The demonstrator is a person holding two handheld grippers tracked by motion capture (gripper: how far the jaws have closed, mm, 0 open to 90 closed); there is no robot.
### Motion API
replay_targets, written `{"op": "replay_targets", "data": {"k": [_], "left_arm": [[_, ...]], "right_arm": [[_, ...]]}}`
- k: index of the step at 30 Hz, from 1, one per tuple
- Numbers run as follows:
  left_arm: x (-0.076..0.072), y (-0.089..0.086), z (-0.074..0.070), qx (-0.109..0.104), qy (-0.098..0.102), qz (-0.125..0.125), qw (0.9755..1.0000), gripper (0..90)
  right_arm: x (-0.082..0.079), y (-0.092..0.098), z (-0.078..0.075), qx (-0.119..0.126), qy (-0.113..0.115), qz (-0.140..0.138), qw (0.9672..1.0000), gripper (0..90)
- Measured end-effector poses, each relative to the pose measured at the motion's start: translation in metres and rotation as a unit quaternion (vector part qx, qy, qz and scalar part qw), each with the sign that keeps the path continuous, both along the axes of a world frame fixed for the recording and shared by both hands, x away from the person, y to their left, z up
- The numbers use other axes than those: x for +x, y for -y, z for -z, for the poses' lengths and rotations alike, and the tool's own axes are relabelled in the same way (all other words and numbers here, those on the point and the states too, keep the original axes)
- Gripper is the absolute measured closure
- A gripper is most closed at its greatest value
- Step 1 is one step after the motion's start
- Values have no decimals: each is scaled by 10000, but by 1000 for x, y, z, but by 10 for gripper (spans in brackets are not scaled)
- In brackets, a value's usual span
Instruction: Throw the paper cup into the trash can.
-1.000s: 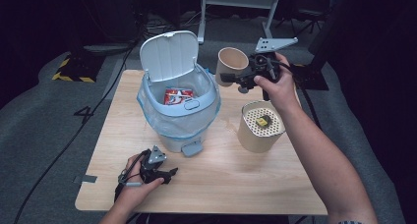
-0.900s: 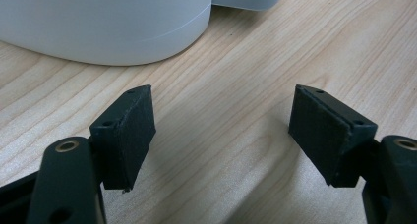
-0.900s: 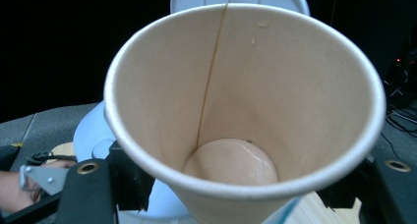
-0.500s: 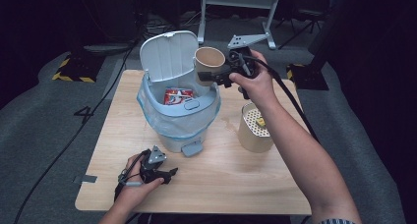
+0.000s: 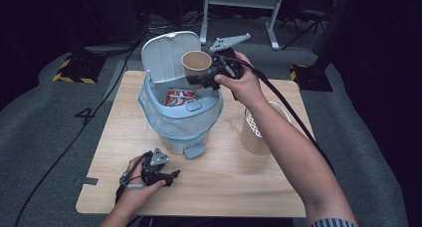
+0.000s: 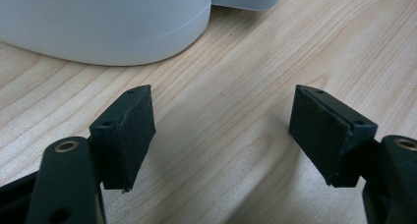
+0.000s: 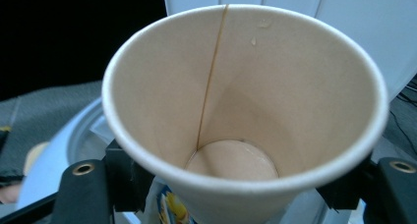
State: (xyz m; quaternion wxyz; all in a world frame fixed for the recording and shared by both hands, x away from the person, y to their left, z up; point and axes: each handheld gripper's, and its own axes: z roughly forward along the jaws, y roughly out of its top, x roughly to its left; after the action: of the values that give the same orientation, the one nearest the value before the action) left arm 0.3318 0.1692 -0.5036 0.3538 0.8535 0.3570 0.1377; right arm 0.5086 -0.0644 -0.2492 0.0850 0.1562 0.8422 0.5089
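A brown paper cup (image 5: 196, 62) (image 7: 246, 86) hangs upright over the open pale-blue pedal bin (image 5: 171, 125), in front of its raised lid (image 5: 161, 55). My right gripper (image 5: 198, 80) (image 7: 231, 184) is shut on the cup's lower part, one pad on each side, and its jaws have just been opening a little with the cup still between them. A red packet (image 5: 179, 96) lies inside the bin. My left gripper (image 5: 171, 176) (image 6: 221, 130) rests open on the wooden table (image 5: 239, 187) near the front left corner, with nothing between its jaws.
A tan container (image 5: 256, 132) with a perforated top stands at the right, partly behind the right forearm. The bin's white base (image 6: 98, 22) and its foot pedal (image 5: 194, 150) lie just beyond the left gripper. Dark floor, cables and a stand surround the table.
The right gripper has carried the cup leftward from beside the bin to over its opening, in front of the lid. The left gripper has stayed put.
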Motion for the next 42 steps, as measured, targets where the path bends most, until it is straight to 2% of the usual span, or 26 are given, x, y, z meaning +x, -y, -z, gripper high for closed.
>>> {"op": "replay_targets", "data": {"k": [3,5,7,8,10,11,12,19,28,39,42], "left_arm": [[0,0,0,1,-3,-1,10000,256],[0,0,0,5,-1,-1,10000,256],[0,0,0,6,-1,-1,10000,256],[0,0,0,5,-1,-3,10000,256],[0,0,0,6,-1,-2,10000,255],[0,0,0,6,-2,-1,10000,256],[0,0,0,6,-1,-1,10000,256],[0,0,0,5,-1,-1,10000,256],[0,-1,0,-12,-6,3,10000,257],[-1,-2,0,-29,-21,-45,10000,256],[-1,-2,0,-29,-20,-46,10000,256]], "right_arm": [[1,-5,3,-252,57,24,9997,286],[1,-7,5,-319,62,24,9995,278],[1,-9,8,-366,126,40,9992,207],[1,-11,12,-426,282,142,9986,138],[0,-13,15,-466,406,179,9979,191],[-1,-14,16,-469,438,142,9978,183],[-2,-14,16,-429,455,150,9979,162],[-9,-6,3,11,712,252,9971,180],[-21,29,-11,107,691,416,9967,186],[-37,94,-20,207,552,788,9951,186],[-40,111,-19,164,548,907,9942,188]]}}
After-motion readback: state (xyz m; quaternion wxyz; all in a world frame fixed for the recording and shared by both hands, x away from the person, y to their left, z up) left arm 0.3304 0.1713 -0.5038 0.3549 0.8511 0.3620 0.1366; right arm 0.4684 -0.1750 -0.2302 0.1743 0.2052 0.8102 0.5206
